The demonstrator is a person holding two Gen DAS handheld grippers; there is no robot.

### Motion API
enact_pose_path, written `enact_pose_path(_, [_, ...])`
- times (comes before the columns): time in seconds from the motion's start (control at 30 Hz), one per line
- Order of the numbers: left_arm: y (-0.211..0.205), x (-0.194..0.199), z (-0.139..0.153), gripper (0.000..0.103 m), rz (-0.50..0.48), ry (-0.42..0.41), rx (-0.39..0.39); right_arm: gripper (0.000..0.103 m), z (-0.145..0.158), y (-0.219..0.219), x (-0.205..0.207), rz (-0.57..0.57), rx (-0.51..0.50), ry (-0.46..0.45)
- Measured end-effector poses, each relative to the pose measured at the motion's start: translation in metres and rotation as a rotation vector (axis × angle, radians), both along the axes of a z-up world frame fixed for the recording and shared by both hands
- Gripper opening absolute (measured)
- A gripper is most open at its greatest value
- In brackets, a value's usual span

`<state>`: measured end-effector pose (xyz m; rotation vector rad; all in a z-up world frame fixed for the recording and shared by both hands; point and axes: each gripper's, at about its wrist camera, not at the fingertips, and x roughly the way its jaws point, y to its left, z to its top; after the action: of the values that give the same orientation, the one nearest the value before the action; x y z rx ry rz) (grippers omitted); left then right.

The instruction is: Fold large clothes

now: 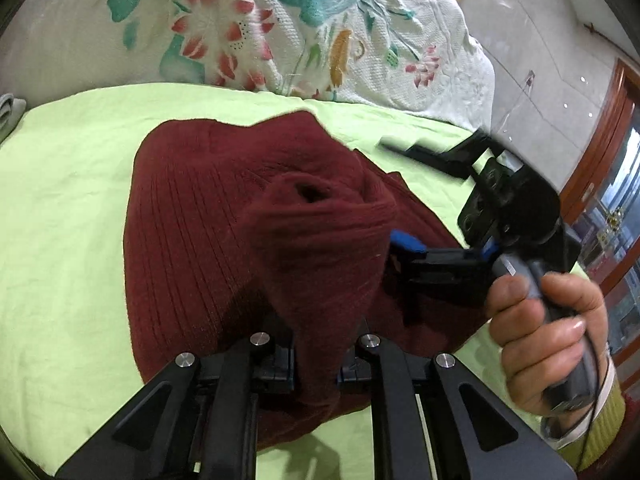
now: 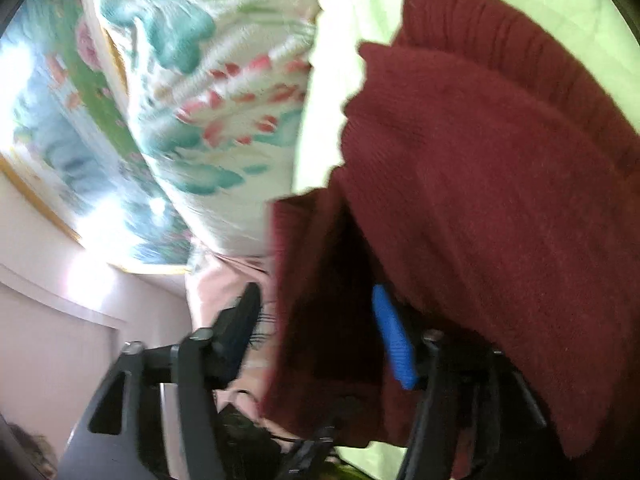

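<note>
Dark red sweater [image 1: 192, 216] lies mid-sheet on the green bed sheet [image 1: 60, 208], floral quilt [image 1: 320, 32] at far edge; left gripper [image 1: 316, 364] pinches a raised fold, pads buried in knit; right gripper [image 2: 320, 344] spread wide, cloth draped between, one blue pad [image 2: 394, 340] showing; view blurred

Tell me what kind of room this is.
Probably a bedroom in a home: a dark red sweater lies on a light green sheet spread like a bed, a floral quilt is bunched behind it, and a gold-framed picture hangs on the wall.
</note>
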<state>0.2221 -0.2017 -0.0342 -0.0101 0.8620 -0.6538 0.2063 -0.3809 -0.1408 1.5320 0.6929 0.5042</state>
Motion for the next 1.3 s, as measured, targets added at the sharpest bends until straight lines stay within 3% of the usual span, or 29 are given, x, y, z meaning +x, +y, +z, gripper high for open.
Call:
enact_pose_path(0.13, [-0.008, -0.011, -0.005, 0.012, -0.016, -0.055, 0.062, 0.073, 0.022, 0.015, 0.021, 0.071, -0.178, 0.009])
enact_pose_path(0.27, [-0.007, -0.018, -0.007, 0.012, -0.027, -0.077, 0.084, 0.071, 0.049, 0.040, 0.058, 0.172, -0.465, 0.011])
enact_pose_path(0.33, [-0.006, -0.019, -0.008, 0.011, -0.029, -0.078, 0.086, 0.039, 0.057, 0.052, 0.074, 0.222, -0.547, 0.000])
enact_pose_path(0.37, [-0.006, -0.019, -0.007, 0.012, -0.029, -0.079, 0.087, 0.031, 0.056, 0.057, 0.080, 0.255, -0.583, 0.011])
enact_pose_path(0.4, [-0.007, -0.019, -0.007, 0.011, -0.030, -0.078, 0.088, 0.019, 0.053, 0.060, 0.084, 0.274, -0.596, 0.017])
enact_pose_path(0.43, [-0.007, -0.019, -0.004, 0.011, -0.031, -0.077, 0.084, 0.017, 0.053, 0.059, 0.086, 0.288, -0.599, 0.015])
enact_pose_path(0.57, [-0.016, -0.024, 0.015, 0.011, -0.058, -0.101, 0.046, 0.014, 0.078, 0.039, 0.070, 0.254, -0.588, -0.099])
enact_pose_path(0.67, [-0.046, -0.030, 0.024, 0.011, -0.122, -0.121, 0.047, 0.014, 0.097, 0.012, 0.048, 0.204, -0.642, -0.154])
enact_pose_path(0.77, [-0.072, -0.034, 0.017, 0.011, -0.165, -0.105, 0.045, 0.014, 0.091, -0.013, 0.040, 0.161, -0.696, -0.117])
enact_pose_path(0.87, [-0.093, -0.031, -0.007, 0.011, -0.194, -0.035, 0.055, 0.014, 0.067, -0.029, 0.035, 0.151, -0.743, -0.044])
enact_pose_path(1.0, [-0.107, -0.033, -0.022, 0.011, -0.205, -0.027, 0.093, 0.014, 0.041, -0.042, 0.033, 0.137, -0.706, -0.017])
enact_pose_path(1.23, [-0.107, -0.032, -0.018, 0.015, -0.205, -0.007, 0.098, 0.022, 0.041, -0.046, 0.030, 0.115, -0.725, -0.017])
enact_pose_path(1.3, [-0.105, -0.035, -0.018, 0.020, -0.203, 0.014, 0.090, 0.024, 0.044, -0.045, 0.026, 0.112, -0.745, -0.011])
